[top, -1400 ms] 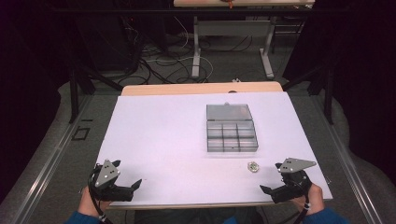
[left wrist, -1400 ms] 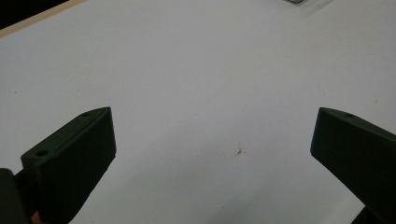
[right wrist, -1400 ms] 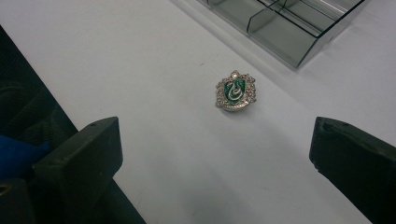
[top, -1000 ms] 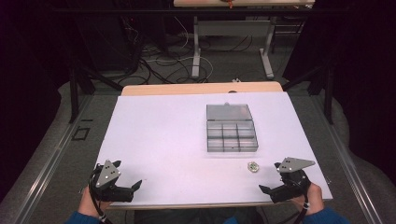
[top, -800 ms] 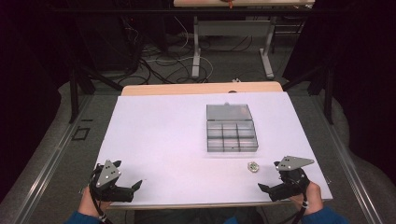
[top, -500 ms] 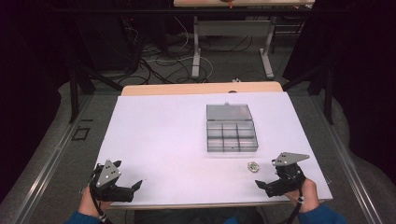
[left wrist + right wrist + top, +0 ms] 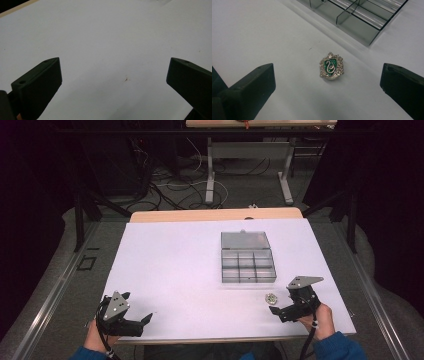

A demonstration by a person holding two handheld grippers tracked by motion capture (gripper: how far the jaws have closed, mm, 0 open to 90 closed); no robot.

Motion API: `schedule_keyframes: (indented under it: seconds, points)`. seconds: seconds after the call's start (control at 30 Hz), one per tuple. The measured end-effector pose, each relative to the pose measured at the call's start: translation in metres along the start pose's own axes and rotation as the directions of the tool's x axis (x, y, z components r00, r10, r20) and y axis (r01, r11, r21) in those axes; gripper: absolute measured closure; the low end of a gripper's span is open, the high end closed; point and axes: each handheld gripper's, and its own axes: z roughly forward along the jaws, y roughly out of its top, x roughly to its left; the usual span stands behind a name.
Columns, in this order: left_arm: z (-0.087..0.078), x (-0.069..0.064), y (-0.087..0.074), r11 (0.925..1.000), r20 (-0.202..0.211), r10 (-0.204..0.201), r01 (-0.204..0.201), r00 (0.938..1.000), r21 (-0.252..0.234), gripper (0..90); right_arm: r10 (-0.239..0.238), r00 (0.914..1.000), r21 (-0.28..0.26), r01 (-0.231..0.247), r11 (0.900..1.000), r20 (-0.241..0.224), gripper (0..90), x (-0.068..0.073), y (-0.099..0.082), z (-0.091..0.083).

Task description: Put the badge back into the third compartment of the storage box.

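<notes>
The white table (image 7: 190,265) spreads wide under the high camera, and toward its right sits the clear compartment box (image 7: 247,266), lid thrown back, its divided cells all looking bare. Down at the near left corner the person's left hand (image 7: 97,337) rests at the table edge, holding the left gripper (image 7: 142,320) low and level, jaws spread wide over plain white surface with nothing between them. Over on the right, the right hand (image 7: 320,317) angles inward from the near edge, and the right gripper (image 7: 274,310) points toward the box, jaws wide apart too. Just ahead of them lies the green crest pin (image 7: 331,66), flat on the table, near the box's front corner, untouched.
</notes>
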Motion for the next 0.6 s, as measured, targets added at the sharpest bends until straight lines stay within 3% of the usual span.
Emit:
schedule_keyframes:
  seconds: [0.6]
  points:
    - [0.0,0.0,0.0,1.0,-0.002,0.003,-0.003,1.0,-0.002,0.3,0.051,0.9987,0.036,-0.051,0.9981,0.002,0.1,-0.012,0.009,0.025]
